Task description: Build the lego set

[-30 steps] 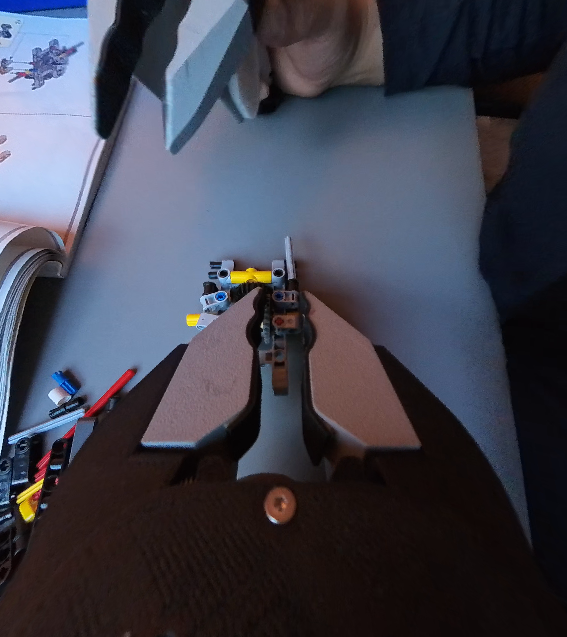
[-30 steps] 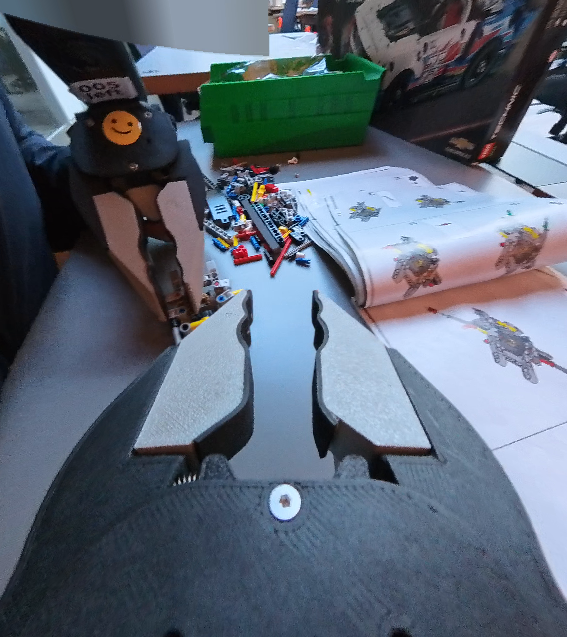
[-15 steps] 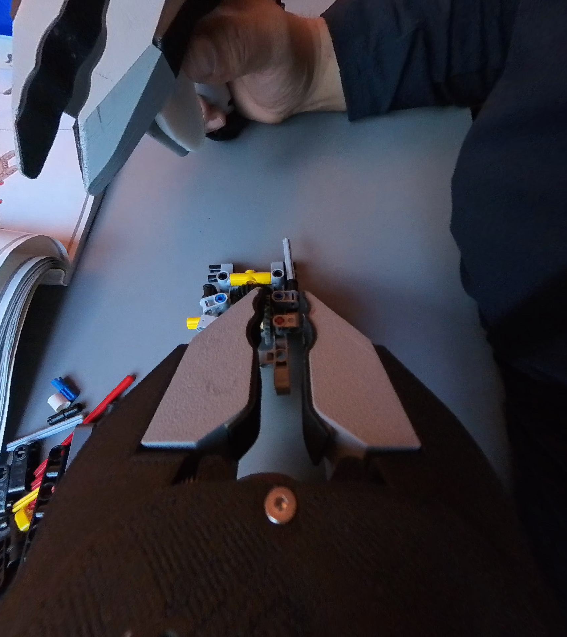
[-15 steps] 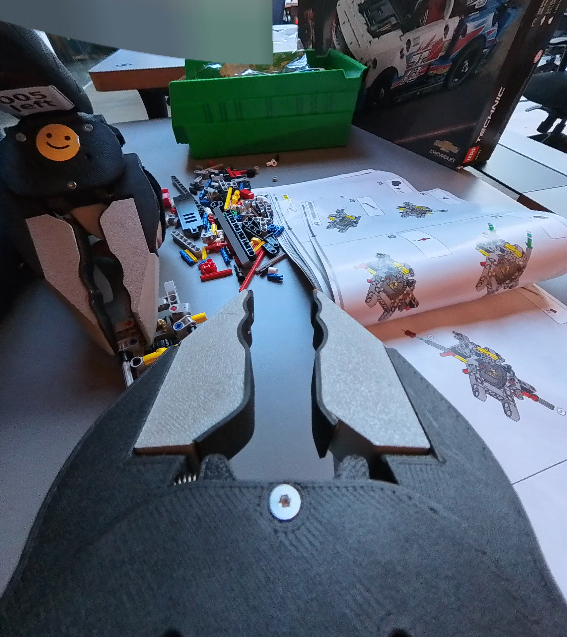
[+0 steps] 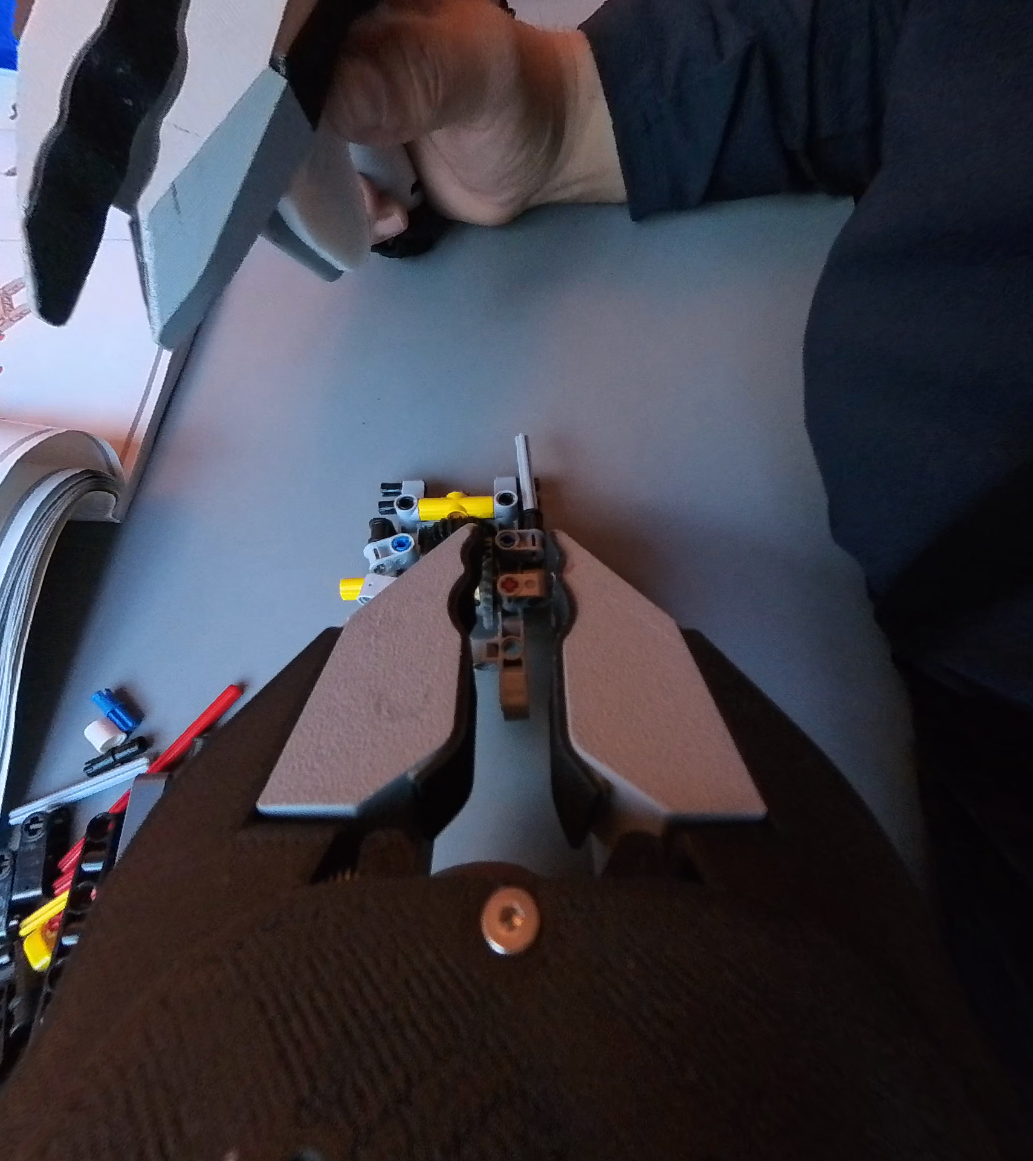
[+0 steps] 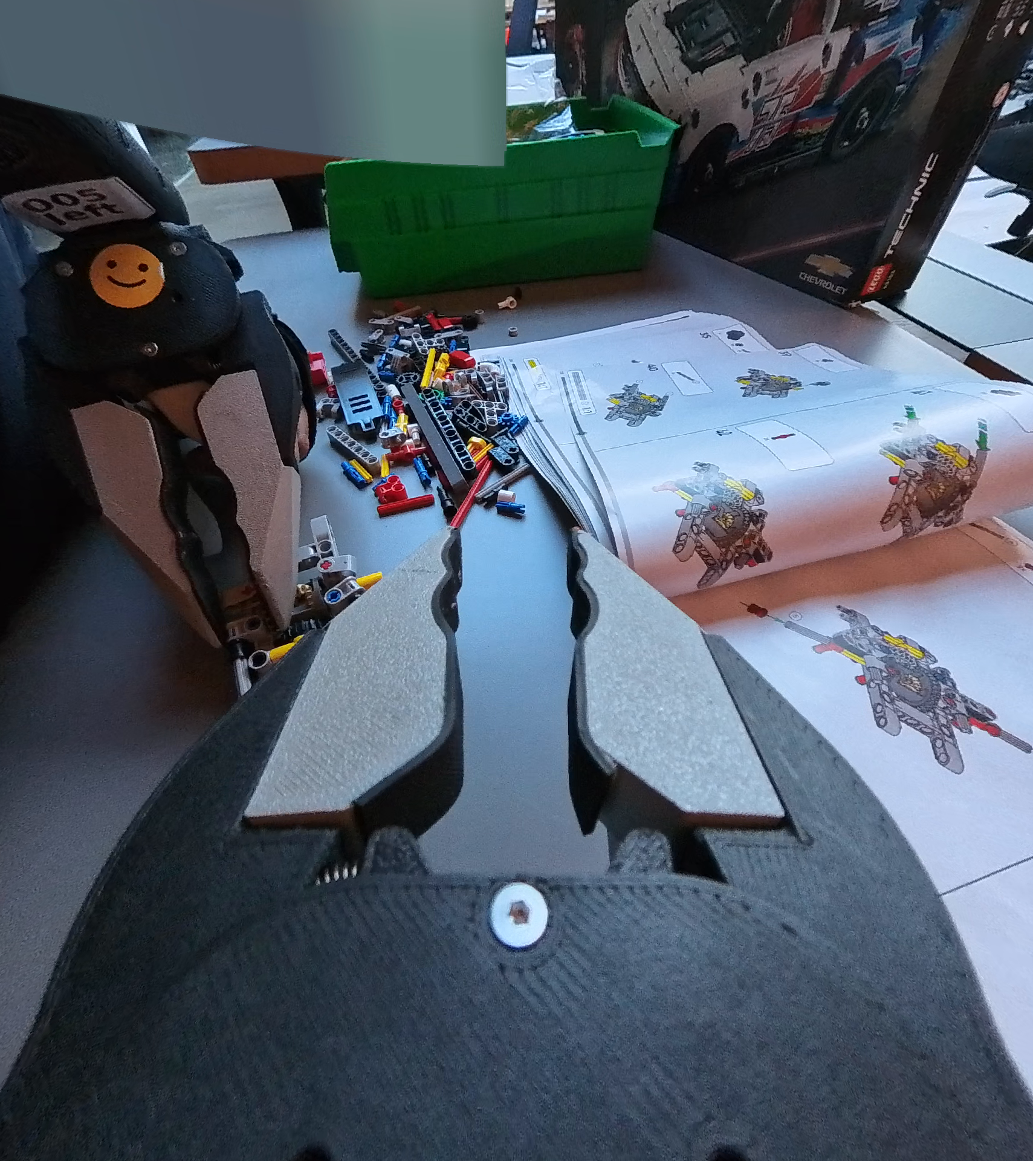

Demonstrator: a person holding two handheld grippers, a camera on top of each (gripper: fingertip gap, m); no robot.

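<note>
Left gripper (image 5: pixel 510 553) clamps the small grey-and-yellow plastic brick assembly (image 5: pixel 470 534) (resting on the grey counter (image 5: pixel 627 389)); right gripper (image 6: pixel 513 546) hangs released, bare.

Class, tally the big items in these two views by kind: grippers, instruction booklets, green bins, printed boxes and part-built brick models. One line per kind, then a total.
Grippers: 2, left gripper closed on the model, right gripper open
Instruction booklet: 1
Green bin: 1
Printed box: 1
Part-built brick model: 1
Total: 6
</note>
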